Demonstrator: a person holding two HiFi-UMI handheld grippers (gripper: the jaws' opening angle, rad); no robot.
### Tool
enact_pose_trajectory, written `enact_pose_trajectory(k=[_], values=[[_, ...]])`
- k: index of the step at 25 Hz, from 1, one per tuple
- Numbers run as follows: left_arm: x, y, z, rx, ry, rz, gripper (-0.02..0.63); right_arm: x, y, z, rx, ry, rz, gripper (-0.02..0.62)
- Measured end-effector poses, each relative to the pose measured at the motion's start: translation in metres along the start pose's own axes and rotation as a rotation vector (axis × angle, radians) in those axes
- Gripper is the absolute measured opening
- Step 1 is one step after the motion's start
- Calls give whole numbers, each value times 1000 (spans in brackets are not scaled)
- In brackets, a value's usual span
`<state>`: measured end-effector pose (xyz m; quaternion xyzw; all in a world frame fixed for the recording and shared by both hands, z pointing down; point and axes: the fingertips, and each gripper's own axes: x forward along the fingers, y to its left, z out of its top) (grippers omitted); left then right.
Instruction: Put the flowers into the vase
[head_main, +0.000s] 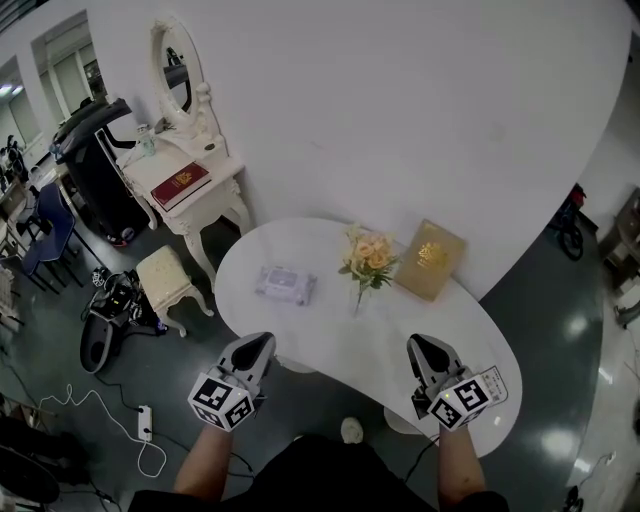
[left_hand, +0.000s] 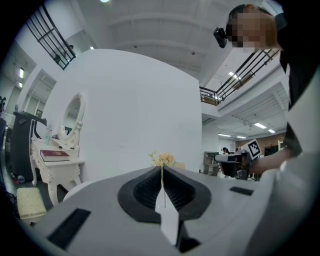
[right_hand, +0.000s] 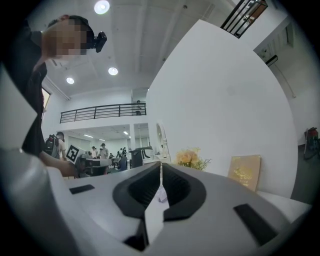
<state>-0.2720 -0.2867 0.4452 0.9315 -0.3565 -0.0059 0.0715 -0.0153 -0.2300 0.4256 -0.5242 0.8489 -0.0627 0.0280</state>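
the flowers (head_main: 368, 257), a small peach-and-cream bunch, stand upright in a slim clear vase (head_main: 358, 298) near the middle of the white curved table (head_main: 320, 345), close to the wall. just to their right a gold-coloured book (head_main: 430, 259) leans against that wall, and to their left a pale packet (head_main: 285, 285) lies flat on the tabletop, apart from the vase. you hold both tools at the near edge of the table, well short of the bunch. your left gripper (head_main: 262, 341) has its jaws pressed together with nothing between them, and your right gripper (head_main: 420, 346) is likewise closed and empty. each points level toward the flowers. further left, off the table, a white dressing table (head_main: 205, 205) carries an oval mirror (head_main: 178, 75) and a red book (head_main: 180, 185), with a cushioned stool (head_main: 168, 280) in front of it.
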Motion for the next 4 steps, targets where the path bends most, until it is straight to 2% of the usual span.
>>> enact_pose_trajectory(k=[4], values=[[3, -3, 1, 4, 4, -3, 20, 2, -1, 2, 5, 4, 17, 34]])
